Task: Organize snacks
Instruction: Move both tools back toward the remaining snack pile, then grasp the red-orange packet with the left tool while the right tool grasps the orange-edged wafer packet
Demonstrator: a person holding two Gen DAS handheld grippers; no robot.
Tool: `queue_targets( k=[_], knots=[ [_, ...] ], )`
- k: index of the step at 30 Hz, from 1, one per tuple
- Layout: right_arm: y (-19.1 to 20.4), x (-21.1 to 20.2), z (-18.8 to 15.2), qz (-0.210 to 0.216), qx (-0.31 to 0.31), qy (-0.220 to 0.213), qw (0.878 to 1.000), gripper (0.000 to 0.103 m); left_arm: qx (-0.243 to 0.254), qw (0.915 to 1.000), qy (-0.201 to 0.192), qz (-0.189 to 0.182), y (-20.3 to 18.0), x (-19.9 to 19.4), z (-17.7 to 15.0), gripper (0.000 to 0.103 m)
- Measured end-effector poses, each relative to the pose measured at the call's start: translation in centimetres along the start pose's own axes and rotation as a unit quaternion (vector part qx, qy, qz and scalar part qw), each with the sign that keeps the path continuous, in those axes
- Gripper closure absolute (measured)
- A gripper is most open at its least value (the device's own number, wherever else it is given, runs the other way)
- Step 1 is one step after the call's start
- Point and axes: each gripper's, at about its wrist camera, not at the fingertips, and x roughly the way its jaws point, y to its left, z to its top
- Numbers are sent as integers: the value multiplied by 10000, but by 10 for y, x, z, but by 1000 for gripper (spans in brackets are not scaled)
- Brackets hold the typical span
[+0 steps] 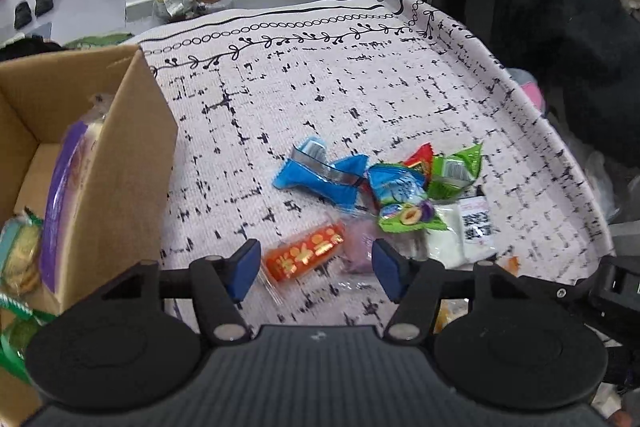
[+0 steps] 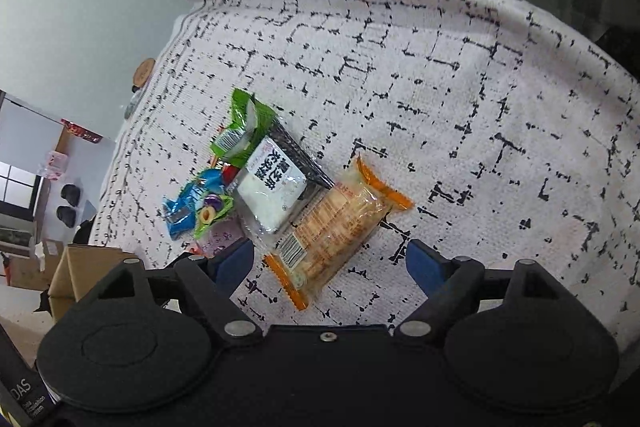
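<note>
The left gripper (image 1: pixel 314 269) is spread wide and holds nothing; its 2 blue pads (image 1: pixel 243 269) sit low over the cloth (image 1: pixel 320 87), and a red packet (image 1: pixel 305 257) with gold lettering lies between them, slanted, touching neither pad as far as the view shows. Just beyond it is a pale purple pack (image 1: pixel 360 243). Further out the snacks lie in a loose heap: a blue pouch (image 1: pixel 320 175), a blue-and-green plum sweet (image 1: pixel 404 207), a green pouch (image 1: pixel 456 167) and a white pack (image 1: pixel 464 231) with a QR code. To the left stands an open box (image 1: pixel 120 163) (cardboard, flaps up) with a purple bag (image 1: pixel 64 195) and biscuits (image 1: pixel 20 251) already inside.

The right gripper (image 2: pixel 330 265) is also wide open and empty. An orange-edged cracker pack (image 2: pixel 336 227) lies on the cloth (image 2: pixel 480 87) between its pads, diagonal, its near end close to the left pad. Touching its far end is the white pack (image 2: pixel 272 187), with the green pouch (image 2: pixel 244 131) beyond and the blue pouch (image 2: pixel 180 215) to the left.
</note>
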Motion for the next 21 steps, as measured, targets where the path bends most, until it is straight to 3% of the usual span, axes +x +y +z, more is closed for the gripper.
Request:
queue_targets(
  k=[15,19,21],
  knots=[
    [4,33,1,-358,239,-96,9990,19,9,9998,76,-182,6,19,0,42],
    [11,37,-4,-560,-11,-161,9983,19,25,9996,154,-232,4,17,-4,42],
    [15,38,-7,-703,-244,-171,9971,25,27,9996,173,-234,4,17,-6,43]
  ],
)
